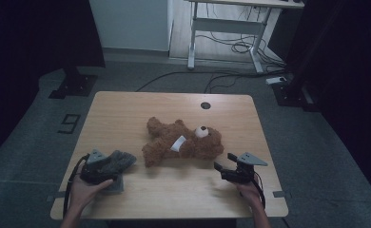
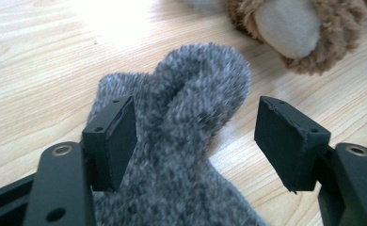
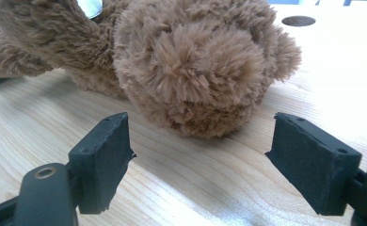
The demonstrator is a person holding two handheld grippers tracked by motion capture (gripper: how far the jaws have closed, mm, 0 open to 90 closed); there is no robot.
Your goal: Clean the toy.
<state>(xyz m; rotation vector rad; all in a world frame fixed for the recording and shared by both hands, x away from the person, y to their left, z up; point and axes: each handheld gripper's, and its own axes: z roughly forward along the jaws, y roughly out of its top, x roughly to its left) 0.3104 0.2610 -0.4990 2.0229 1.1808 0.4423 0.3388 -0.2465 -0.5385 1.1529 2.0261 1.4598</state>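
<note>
My left tongs [image 2: 195, 136] stand open astride the grey knitted sock [image 2: 191, 141], which lies on the bench [image 2: 40, 61] between the pads. My right tongs [image 3: 200, 160] gape empty just short of the teddy bear's [image 3: 191, 61] head. Closing carelessly, I might snag loose knit or nudge the bear aside.

A dark figure 9 [image 1: 69, 123] is marked on the grey floor [image 1: 26, 137], left of the wooden table [image 1: 126, 104]. Nothing else is readable.
</note>
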